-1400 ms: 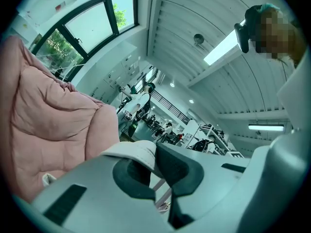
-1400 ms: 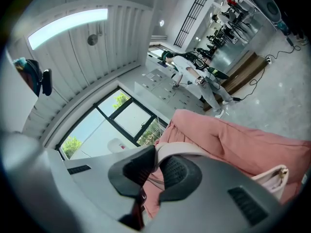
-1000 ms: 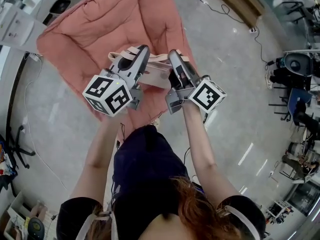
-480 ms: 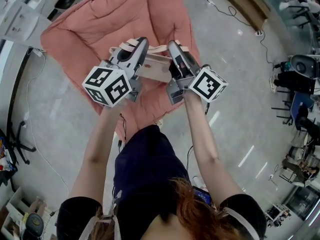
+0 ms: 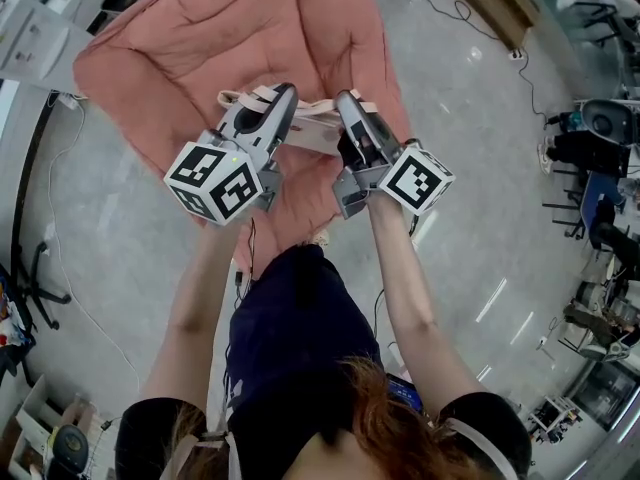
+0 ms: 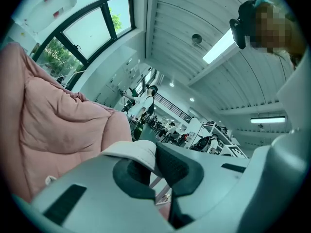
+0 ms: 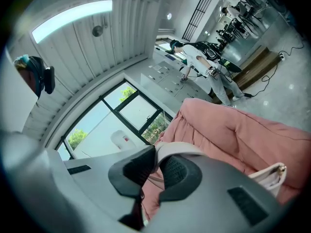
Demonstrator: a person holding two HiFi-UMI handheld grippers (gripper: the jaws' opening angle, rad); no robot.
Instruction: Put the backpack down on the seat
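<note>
Left tongs: pressed together, pinching a cream webbing strap between the dark pads
Right tongs: same, clamped on a second cream strap
Both point roughly level, side by side, held out in front of the person

Small pale pink fabric backpack: hangs by its straps between the two tongs, over the near part of the large salmon-pink padded beanbag seat. The seat lies on the polished grey floor

Contact: from the head view the tongs cover most of the bag; its base looks close to the cushion, possibly not yet resting on it

Progress, as judged: the carry to the seat is done and the bag is lined up above the cushion. Left to do: lower it until the cushion takes its weight, spread both tongs to free the straps, then draw them back clear
</note>
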